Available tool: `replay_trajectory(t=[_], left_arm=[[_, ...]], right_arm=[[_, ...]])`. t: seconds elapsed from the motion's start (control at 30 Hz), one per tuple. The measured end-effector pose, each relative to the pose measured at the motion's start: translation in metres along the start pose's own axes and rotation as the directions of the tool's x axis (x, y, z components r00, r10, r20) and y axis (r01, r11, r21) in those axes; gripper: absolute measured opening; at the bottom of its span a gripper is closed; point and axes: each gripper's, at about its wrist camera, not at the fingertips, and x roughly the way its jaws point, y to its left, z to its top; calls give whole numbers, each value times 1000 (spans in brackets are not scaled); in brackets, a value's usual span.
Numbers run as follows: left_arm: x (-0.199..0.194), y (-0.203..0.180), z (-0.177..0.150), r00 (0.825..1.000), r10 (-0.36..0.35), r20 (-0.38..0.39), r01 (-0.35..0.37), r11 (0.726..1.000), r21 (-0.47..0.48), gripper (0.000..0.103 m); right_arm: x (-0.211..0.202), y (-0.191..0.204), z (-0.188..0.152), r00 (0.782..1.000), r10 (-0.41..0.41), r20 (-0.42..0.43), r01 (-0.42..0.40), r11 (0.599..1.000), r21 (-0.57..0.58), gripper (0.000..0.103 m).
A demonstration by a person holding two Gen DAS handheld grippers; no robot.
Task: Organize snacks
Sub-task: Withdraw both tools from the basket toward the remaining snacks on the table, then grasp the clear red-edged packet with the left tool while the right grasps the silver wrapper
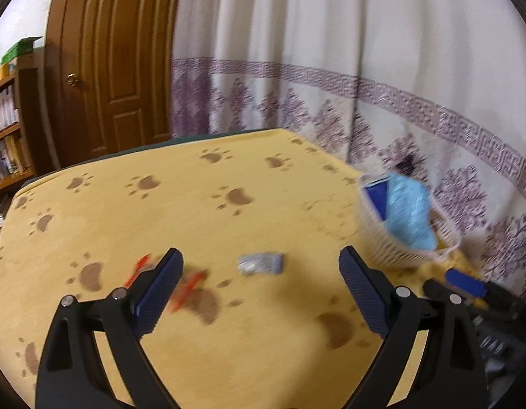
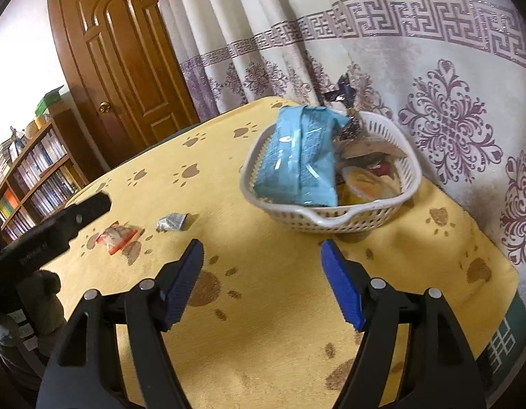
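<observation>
Nearest the cameras, the left gripper [image 1: 261, 266] and the right gripper [image 2: 262, 250] are both seen with their blue-padded fingers spread wide, nothing being held between either pair. Beneath them a yellow tablecloth printed with brown paw marks [image 2: 269, 306] is spread over the table. Just beyond the left gripper a small grey foil snack packet [image 1: 261, 263] lies flat on the cloth, and to its left a clear red-edged snack wrapper [image 2: 118, 237] is seen, partly blurred. Farther off to the right, near the cloth's far edge, a white perforated plastic basket [image 2: 331, 220] stands, in which a light blue snack bag [image 2: 300, 156] is propped among other wrapped snacks. Behind it a white curtain with purple patterning [image 2: 433, 78] hangs.
</observation>
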Motion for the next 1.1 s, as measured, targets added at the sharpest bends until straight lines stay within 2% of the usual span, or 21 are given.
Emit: replay_trajectory(t=[0.23,0.37,0.73,0.87,0.93,1.0,1.07,1.1], left_arm=[[4,55,-22,991,117,-66,-121,990,-67,92],[15,74,-27,985,138,-103,-148,984,-95,92],[71,87,-23,964,183,-195,-195,980,-46,92],[93,93,-21,951,175,-256,-187,982,-23,92],[100,96,-21,943,148,-298,-165,986,-33,92],[101,95,-21,942,153,-300,-168,986,-24,92],[101,93,-22,940,156,-303,-165,986,-3,87],[99,91,-22,941,161,-296,-165,986,14,79]], right_arm=[[13,13,-10,998,37,-42,-38,999,-20,73],[17,21,-14,997,52,-59,-54,998,-34,73],[30,27,-21,992,67,-102,-72,997,-42,73],[36,28,-24,990,70,-120,-76,996,-43,73],[40,30,-24,989,74,-129,-80,996,-43,73],[42,32,-25,988,77,-134,-84,995,-47,73],[45,34,-25,987,80,-137,-88,995,-52,73],[45,35,-25,987,80,-138,-89,995,-54,73]])
